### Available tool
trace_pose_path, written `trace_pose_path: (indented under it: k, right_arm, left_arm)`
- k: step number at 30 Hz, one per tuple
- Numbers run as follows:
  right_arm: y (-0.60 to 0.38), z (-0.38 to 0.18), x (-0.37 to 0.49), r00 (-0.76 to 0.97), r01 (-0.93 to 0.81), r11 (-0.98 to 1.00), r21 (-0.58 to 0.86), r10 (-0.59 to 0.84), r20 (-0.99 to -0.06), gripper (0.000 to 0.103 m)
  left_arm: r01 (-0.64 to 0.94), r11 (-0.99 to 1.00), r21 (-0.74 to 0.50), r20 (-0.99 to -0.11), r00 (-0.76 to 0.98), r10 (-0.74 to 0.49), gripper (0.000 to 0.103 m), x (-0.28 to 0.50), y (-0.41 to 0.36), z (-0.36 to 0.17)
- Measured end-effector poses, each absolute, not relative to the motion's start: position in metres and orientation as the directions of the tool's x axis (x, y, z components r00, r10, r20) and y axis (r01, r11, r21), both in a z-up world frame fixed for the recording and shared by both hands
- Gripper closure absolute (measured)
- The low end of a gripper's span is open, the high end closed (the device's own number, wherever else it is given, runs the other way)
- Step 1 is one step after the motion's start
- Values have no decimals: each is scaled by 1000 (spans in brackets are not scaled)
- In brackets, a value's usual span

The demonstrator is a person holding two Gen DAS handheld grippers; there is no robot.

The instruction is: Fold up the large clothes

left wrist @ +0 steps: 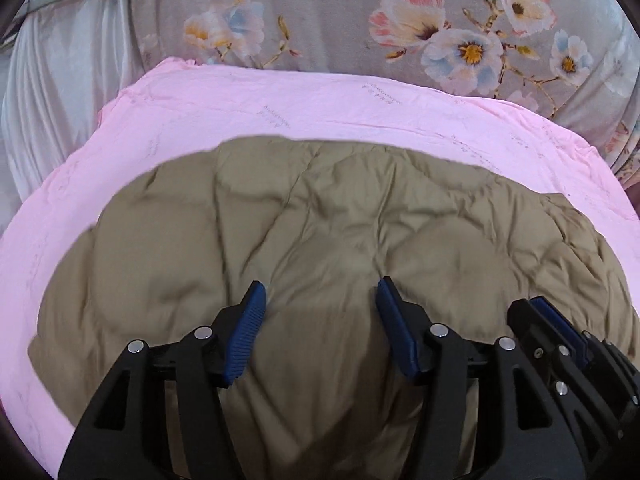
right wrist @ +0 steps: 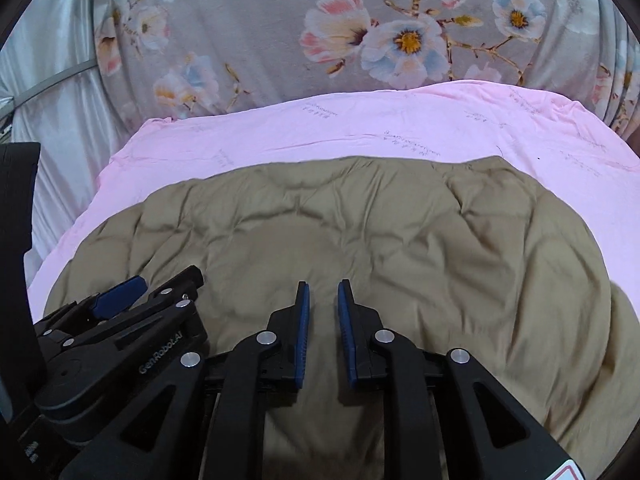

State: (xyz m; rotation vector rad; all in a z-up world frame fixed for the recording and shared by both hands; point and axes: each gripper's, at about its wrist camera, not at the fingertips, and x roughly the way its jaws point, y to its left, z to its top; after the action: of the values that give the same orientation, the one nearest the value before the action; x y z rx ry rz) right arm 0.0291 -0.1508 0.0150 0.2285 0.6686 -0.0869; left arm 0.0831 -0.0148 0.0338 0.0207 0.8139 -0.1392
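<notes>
A large tan quilted garment (left wrist: 320, 208) lies spread over a pink sheet (left wrist: 280, 108), and it fills the middle of both views (right wrist: 360, 232). My left gripper (left wrist: 320, 290) hovers over its near part, jaws wide apart, with only the fabric surface showing below them. My right gripper (right wrist: 322, 292) sits just beside it, with a narrow gap between its blue pads (right wrist: 303, 320) and nothing clamped. Each gripper shows in the other's view: the right gripper (left wrist: 530, 304) at lower right, the left gripper (right wrist: 160, 286) at lower left.
Grey floral bedding (right wrist: 360, 40) rises behind the pink sheet (right wrist: 360, 128). Shiny white fabric (left wrist: 60, 80) hangs at the left. A dark upright edge (right wrist: 16, 240) stands at the far left of the right wrist view.
</notes>
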Motion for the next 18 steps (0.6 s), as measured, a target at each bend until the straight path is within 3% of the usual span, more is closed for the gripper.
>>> trace_pose_path:
  k: [7,18]
  right_arm:
    - [-140,1,20,779,157,976,151,-28,-627,86]
    - [-145,-8,28,753,167,971,172,-13,-658,86]
  left_arm:
    - [129,992,13,-689,720,-85,45,63,-15,19]
    - [124,992,27,-701,710,-70,44,67,-17,12]
